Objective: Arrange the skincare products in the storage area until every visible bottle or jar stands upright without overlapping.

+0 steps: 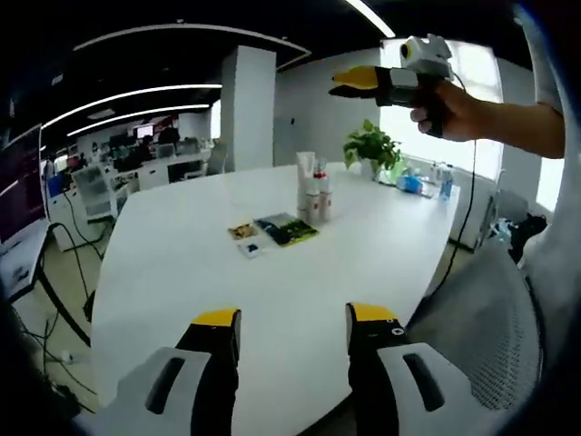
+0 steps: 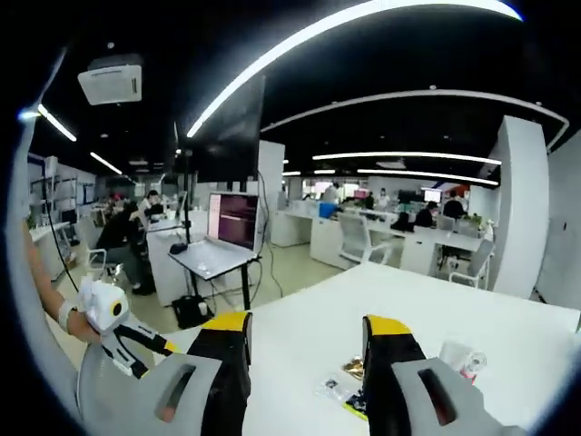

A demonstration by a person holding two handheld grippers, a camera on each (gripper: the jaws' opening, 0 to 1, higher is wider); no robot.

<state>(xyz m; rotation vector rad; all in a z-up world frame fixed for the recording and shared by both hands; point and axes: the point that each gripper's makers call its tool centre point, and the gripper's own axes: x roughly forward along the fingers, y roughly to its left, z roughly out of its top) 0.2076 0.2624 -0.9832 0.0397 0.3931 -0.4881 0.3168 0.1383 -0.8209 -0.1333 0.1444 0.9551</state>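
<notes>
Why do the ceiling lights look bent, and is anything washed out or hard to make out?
Left gripper view: the fisheye lens bows the ceiling light strips into arcs; the window behind the right gripper is blown out white; the skincare bottles on the white table are small and soft. Right gripper view: the strips curve more strongly, and the ceiling is dark.

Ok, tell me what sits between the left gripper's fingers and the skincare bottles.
In the left gripper view, bare white table runs from the left gripper to flat packets, which lie just before the upright bottles.
</notes>
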